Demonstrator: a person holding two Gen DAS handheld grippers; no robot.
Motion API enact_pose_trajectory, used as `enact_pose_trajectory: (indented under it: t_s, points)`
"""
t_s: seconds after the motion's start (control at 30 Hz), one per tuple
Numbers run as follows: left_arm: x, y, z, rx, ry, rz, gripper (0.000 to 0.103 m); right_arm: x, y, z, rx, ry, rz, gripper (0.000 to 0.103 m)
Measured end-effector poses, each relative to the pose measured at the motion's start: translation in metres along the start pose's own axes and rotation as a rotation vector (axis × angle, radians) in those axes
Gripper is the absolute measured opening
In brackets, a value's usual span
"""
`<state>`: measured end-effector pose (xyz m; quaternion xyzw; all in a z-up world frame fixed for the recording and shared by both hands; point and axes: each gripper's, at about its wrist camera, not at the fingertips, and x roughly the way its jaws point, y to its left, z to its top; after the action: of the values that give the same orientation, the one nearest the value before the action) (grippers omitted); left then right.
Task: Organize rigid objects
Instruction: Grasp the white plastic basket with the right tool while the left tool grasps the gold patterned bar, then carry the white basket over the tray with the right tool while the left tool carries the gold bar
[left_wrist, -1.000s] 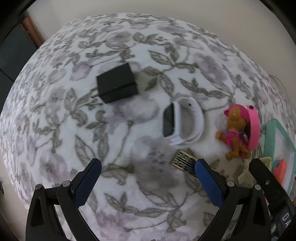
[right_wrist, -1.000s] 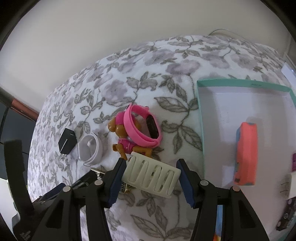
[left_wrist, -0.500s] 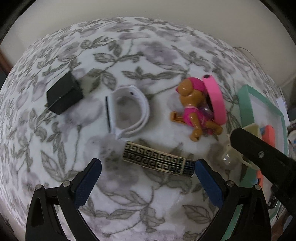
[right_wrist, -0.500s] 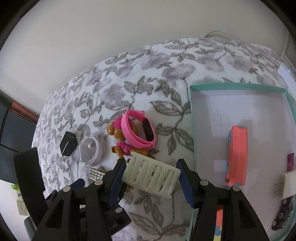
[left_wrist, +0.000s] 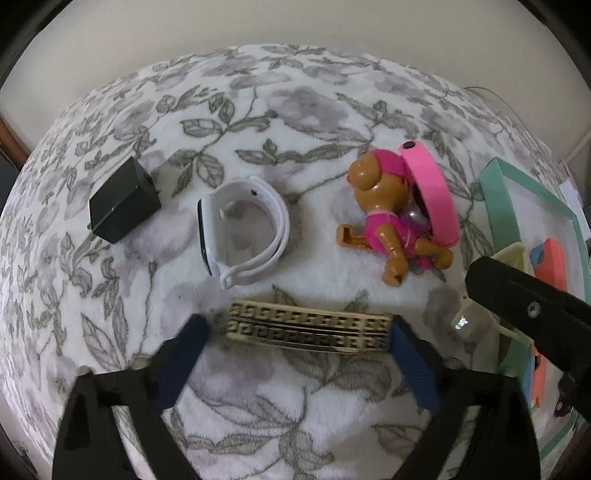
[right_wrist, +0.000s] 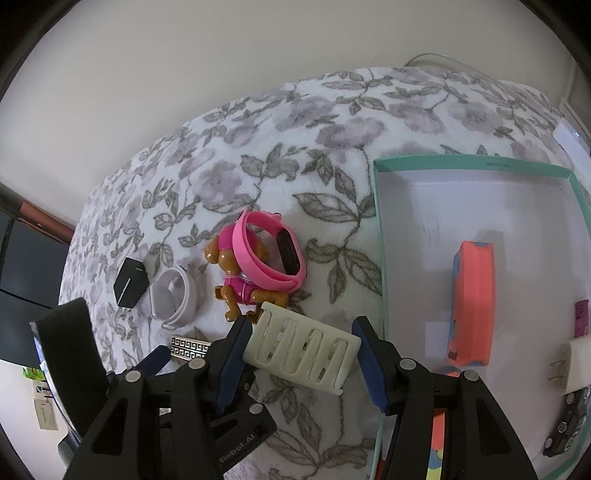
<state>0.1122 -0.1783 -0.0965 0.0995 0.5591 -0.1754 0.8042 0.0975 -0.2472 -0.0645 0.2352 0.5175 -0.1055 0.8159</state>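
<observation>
My left gripper (left_wrist: 295, 339) is open, its blue fingers either side of a gold-and-black patterned hair clip (left_wrist: 308, 328) lying on the floral blanket; the right finger looks close to or touching its end. My right gripper (right_wrist: 303, 354) is shut on a cream slotted hair clip (right_wrist: 301, 354), held above the blanket just left of the teal box (right_wrist: 378, 236). A white smartwatch (left_wrist: 243, 229), a black charger cube (left_wrist: 123, 201), a brown-and-pink toy dog (left_wrist: 384, 218) and a pink wristband (left_wrist: 432, 195) lie beyond.
The teal box holds an orange case (right_wrist: 472, 302), a white plug (right_wrist: 574, 365) and a few small items at its right edge. The right gripper's black body (left_wrist: 528, 314) shows in the left wrist view. A wall stands behind the bed.
My left gripper has moved right and down onto the gold-and-black clip, which now lies between its fingers. My right gripper has carried the cream clip a little toward the teal box.
</observation>
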Motion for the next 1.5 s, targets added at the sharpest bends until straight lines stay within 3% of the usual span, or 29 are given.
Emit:
enact_pose_trajectory:
  t_s: [0.17,0.37,0.47,0.63,1.0,1.3,1.5]
  points:
    - [-0.005,0.001,0.004,0.011,0.001,0.012,0.082,-0.001,0.0,0.0,0.002,-0.001,-0.001,0.06]
    - [-0.012,0.034,0.004,-0.023,0.024,0.03,0.082,-0.001,-0.002,0.001,0.003,-0.003,0.001,0.06]
    - [-0.01,0.046,0.026,-0.048,0.024,0.036,0.082,-0.003,-0.002,0.001,0.001,-0.01,0.007,0.06]
    - [-0.03,0.058,0.036,-0.089,-0.008,0.026,0.082,-0.016,-0.001,0.004,-0.003,-0.042,0.021,0.06]
    - [-0.112,0.072,0.048,-0.115,-0.258,-0.024,0.082,-0.11,-0.008,0.021,0.013,-0.27,0.075,0.059]
    - [-0.163,0.03,0.043,-0.027,-0.38,-0.111,0.082,-0.171,-0.062,0.026,0.075,-0.399,-0.073,0.059]
    - [-0.165,-0.008,0.038,0.049,-0.371,-0.13,0.082,-0.192,-0.105,0.027,0.113,-0.428,-0.198,0.059]
